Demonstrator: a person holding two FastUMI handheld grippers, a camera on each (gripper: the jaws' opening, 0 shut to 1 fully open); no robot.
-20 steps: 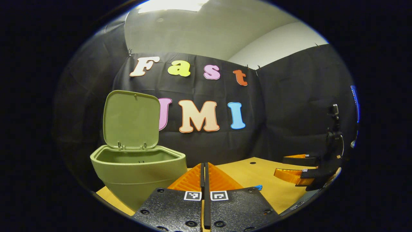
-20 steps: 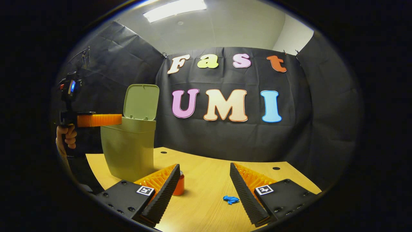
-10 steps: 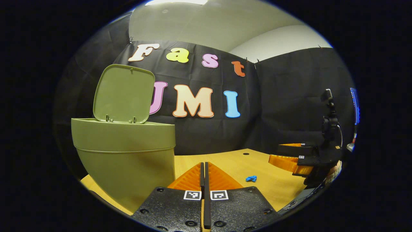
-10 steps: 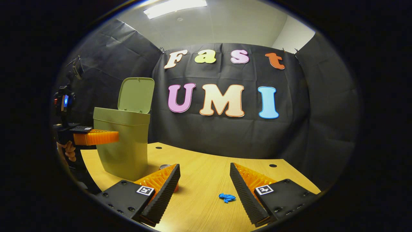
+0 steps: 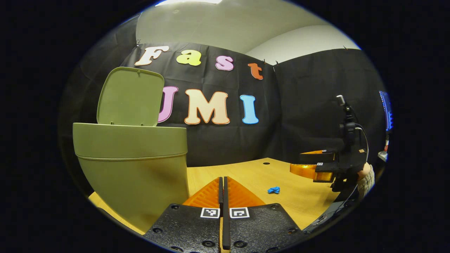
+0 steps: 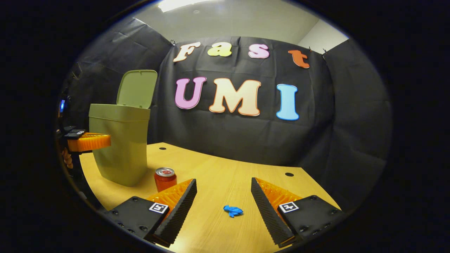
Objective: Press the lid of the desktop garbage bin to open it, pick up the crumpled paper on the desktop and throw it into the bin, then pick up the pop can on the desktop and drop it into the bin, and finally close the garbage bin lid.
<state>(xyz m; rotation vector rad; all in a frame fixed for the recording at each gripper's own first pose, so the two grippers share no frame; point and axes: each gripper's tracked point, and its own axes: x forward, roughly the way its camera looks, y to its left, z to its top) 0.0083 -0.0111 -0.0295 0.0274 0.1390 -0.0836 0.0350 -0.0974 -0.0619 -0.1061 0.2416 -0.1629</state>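
Right gripper view: pop can [image 6: 165, 178] upright just right of green bin [image 6: 119, 144], crumpled blue paper [image 6: 232, 211] farther right on wooden desktop [image 6: 225, 175]. Right gripper [image 6: 223, 200] jaws wide apart, empty. Left gripper view: left gripper [image 5: 222, 191] fingers pressed together, empty, beside bin; lid [image 5: 129, 97] raised upright. Black cloth walls behind bin.

Textured black claw [image 5: 223, 182] bases with screws and square black-and-white markers; ribbed wedge fingers [image 6: 177, 211]; knitted sleeve cuff [image 5: 367, 182].
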